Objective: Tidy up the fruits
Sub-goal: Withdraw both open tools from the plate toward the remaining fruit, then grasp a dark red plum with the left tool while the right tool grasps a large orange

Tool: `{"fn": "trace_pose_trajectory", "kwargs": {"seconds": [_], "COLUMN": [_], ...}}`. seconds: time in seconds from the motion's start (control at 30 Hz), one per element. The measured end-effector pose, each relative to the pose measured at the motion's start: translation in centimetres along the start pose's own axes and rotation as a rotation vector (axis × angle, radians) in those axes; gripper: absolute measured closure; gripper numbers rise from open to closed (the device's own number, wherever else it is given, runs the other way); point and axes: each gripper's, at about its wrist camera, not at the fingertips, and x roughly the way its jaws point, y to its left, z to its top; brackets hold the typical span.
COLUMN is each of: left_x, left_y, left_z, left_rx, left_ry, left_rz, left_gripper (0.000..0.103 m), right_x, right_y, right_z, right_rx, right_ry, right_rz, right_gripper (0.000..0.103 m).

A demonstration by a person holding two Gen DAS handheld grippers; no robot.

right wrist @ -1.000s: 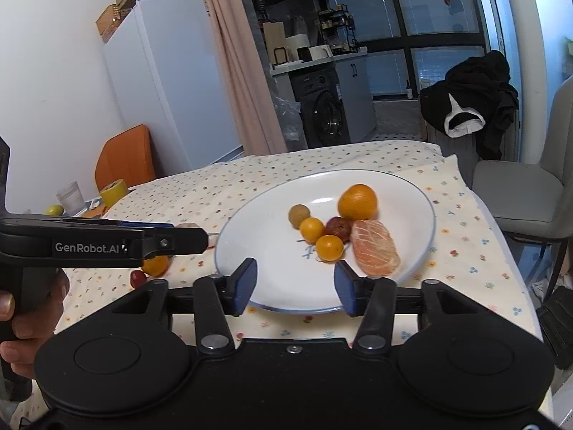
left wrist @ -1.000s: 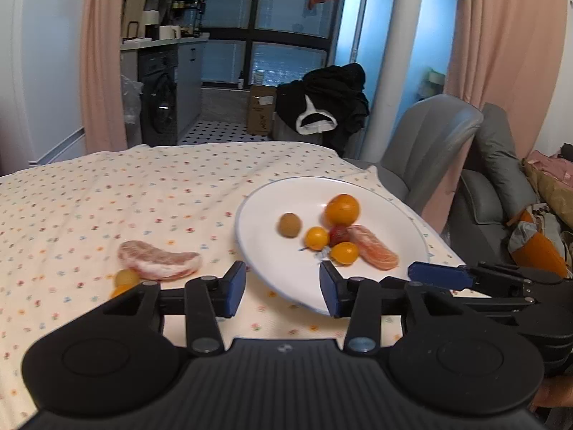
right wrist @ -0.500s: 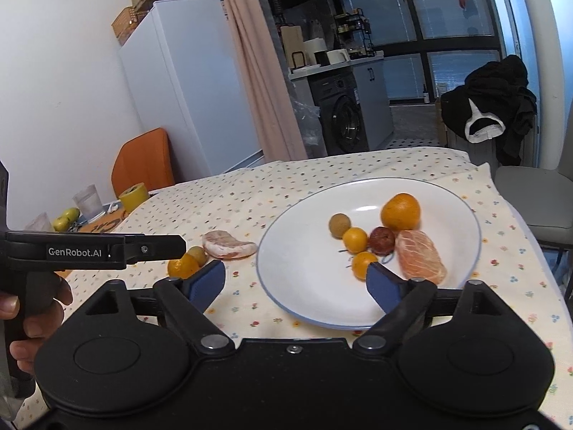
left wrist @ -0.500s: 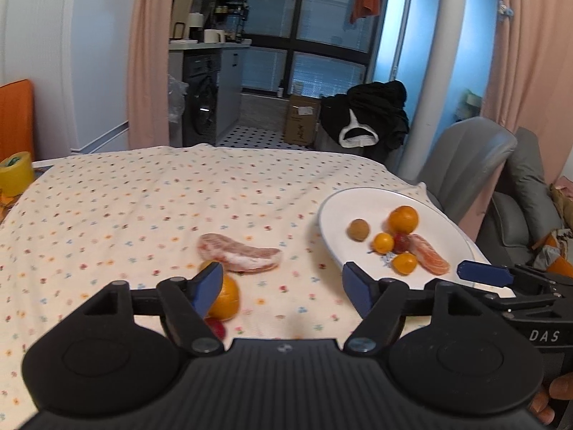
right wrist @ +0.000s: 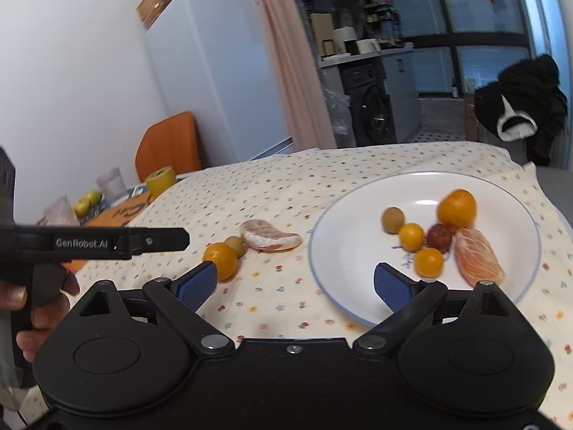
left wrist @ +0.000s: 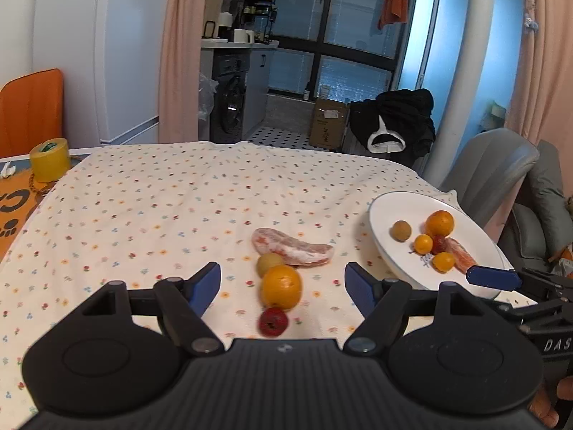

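Observation:
A white plate (left wrist: 386,211) (right wrist: 333,251) at the right of the flowered cloth holds several small fruits and a peeled citrus segment (right wrist: 478,254). Loose on the cloth lie a peeled pomelo piece (left wrist: 292,247) (right wrist: 270,238), a yellow-green fruit (left wrist: 269,262), an orange (left wrist: 281,286) (right wrist: 220,261) and a small red fruit (left wrist: 273,321). My left gripper (left wrist: 283,290) stands open with the orange and red fruit between its fingers, untouched. Open too, my right gripper (right wrist: 295,285) hovers over the cloth at the plate's near-left rim, holding nothing.
A yellow tape roll (left wrist: 49,159) and an orange mat (left wrist: 14,204) sit at the table's far left. A grey chair (left wrist: 490,168) stands beyond the plate. A fridge (right wrist: 215,71), an orange chair (right wrist: 168,145) and a glass (right wrist: 110,182) are at the left.
Both grippers have swung left and opened wider. The left one, earlier aimed at the plate, now faces the loose fruit; the right one's view now takes in the orange and pomelo piece.

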Motion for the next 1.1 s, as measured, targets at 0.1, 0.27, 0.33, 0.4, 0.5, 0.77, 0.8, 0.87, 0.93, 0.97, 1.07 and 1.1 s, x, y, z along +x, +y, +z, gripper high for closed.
{"fn": "trace_pose_trajectory", "kwargs": {"seconds": [0.1, 0.27, 0.33, 0.4, 0.5, 0.77, 0.8, 0.87, 0.93, 0.97, 1.07, 1.1], "left_x": [-0.2, -0.4, -0.4, -0.2, 0.1, 1.2, 1.4, 1.7, 2.0, 2.2, 2.8, 3.0], "left_y": [0.6, 1.2, 1.6, 1.8, 1.9, 1.4, 1.3, 1.1, 1.0, 1.0, 1.2, 1.3], "left_z": [-0.1, -0.4, -0.5, -0.7, -1.0, -2.0, -2.2, -2.4, -2.6, -2.7, -2.8, -2.8], "left_rx": [-0.007, -0.014, -0.027, -0.035, -0.038, -0.033, -0.031, -0.029, -0.027, -0.027, -0.035, -0.04], "left_ry": [-0.003, -0.02, -0.024, -0.015, -0.01, 0.023, 0.029, 0.036, 0.04, 0.041, 0.06, 0.067], "left_rz": [0.009, 0.021, 0.035, 0.026, 0.023, 0.001, -0.003, -0.011, -0.017, -0.02, -0.032, -0.035], "left_gripper": [0.028, 0.029, 0.029, 0.031, 0.033, 0.04, 0.042, 0.043, 0.043, 0.045, 0.058, 0.061], "right_x": [0.5, 1.2, 1.3, 1.5, 1.7, 2.1, 2.2, 2.4, 2.6, 2.8, 3.2, 3.3], "right_y": [1.0, 1.9, 2.0, 2.2, 2.3, 2.7, 2.7, 2.8, 2.8, 2.8, 2.9, 2.9], "right_z": [0.0, 0.2, 0.2, 0.3, 0.2, 0.0, 0.0, 0.1, 0.1, 0.1, 0.1, 0.1], "right_rx": [-0.028, -0.043, -0.046, -0.049, -0.049, -0.058, -0.06, -0.061, -0.062, -0.062, -0.061, -0.06], "right_ry": [0.01, 0.019, 0.022, 0.026, 0.036, 0.051, 0.053, 0.057, 0.061, 0.063, 0.068, 0.07], "right_rz": [0.017, 0.037, 0.042, 0.044, 0.047, 0.059, 0.059, 0.058, 0.057, 0.056, 0.053, 0.053], "right_gripper": [0.008, 0.009, 0.01, 0.012, 0.016, 0.023, 0.023, 0.024, 0.024, 0.024, 0.025, 0.025]}}
